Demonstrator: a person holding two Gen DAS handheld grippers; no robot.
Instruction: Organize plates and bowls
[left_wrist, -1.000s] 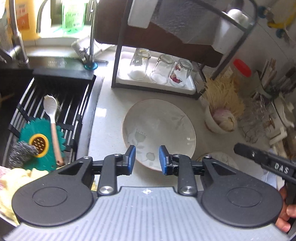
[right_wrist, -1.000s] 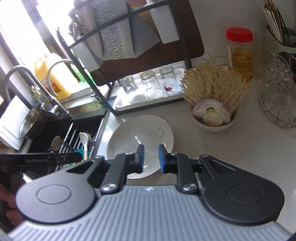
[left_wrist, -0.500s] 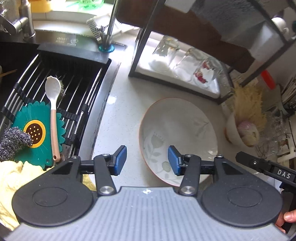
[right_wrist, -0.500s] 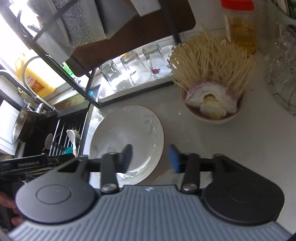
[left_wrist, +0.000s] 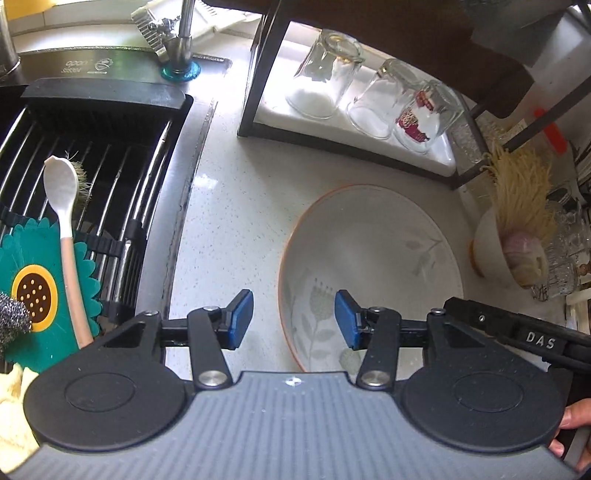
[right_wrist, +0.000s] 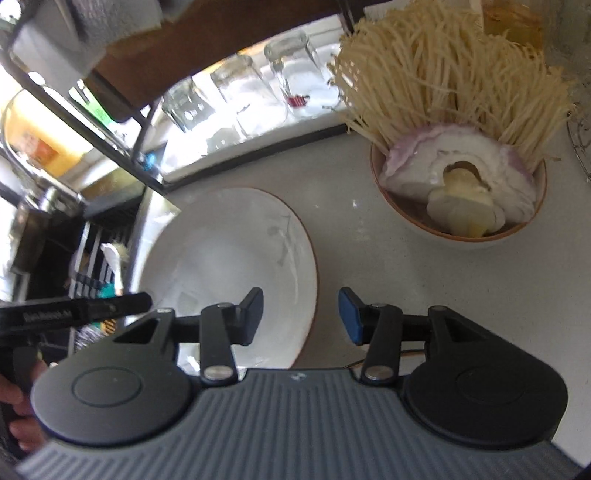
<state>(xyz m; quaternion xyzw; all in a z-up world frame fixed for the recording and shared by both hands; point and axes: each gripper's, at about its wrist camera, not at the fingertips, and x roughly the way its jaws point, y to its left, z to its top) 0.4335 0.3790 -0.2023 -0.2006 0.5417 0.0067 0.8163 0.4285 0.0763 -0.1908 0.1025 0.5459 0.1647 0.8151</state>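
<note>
Left wrist view: the left gripper (left_wrist: 294, 319) has its blue pads spread wide and holds nothing. The plate (left_wrist: 369, 273) lies on the white counter (left_wrist: 229, 206) right of centre, its near left rim between the two pads. At the left of the frame a spoon (left_wrist: 64, 225) rests on a sink rack (left_wrist: 110, 177). Three upturned glasses (left_wrist: 373, 98) stand at the upper right.

Right wrist view: the right gripper (right_wrist: 301, 314) is also spread, holding nothing. The plate (right_wrist: 229, 266) lies at centre left, its right rim between the pads. A bowl (right_wrist: 458, 206) of noodles sits at the upper right, apart from the plate.
</note>
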